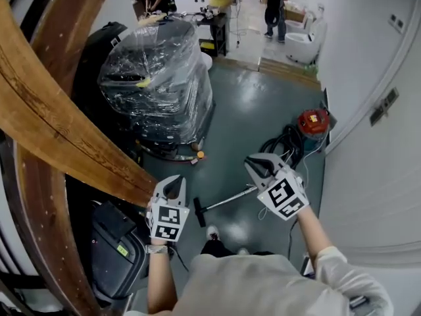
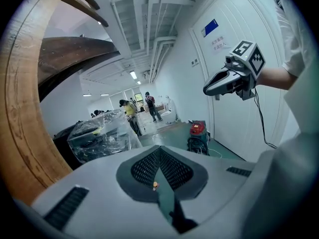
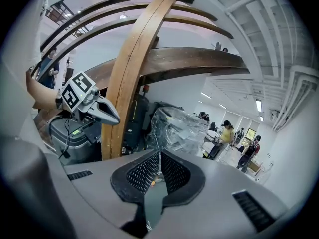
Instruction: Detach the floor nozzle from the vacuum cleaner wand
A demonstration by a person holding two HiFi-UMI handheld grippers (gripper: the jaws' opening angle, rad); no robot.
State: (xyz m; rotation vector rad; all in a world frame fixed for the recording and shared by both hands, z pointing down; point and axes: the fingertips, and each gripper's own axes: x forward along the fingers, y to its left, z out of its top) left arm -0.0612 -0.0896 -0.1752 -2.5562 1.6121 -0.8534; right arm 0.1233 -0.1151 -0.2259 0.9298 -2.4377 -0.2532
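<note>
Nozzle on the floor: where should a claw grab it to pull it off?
Probably across the narrow black bar of the nozzle, coming from above: it lies flat on the floor, crosswise to the wand, so its top is open.

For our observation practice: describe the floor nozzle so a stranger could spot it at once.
Find the red vacuum cleaner by the white wall. A silver wand lies on the floor nearer the person; the floor nozzle is the short black bar across its near end.
</note>
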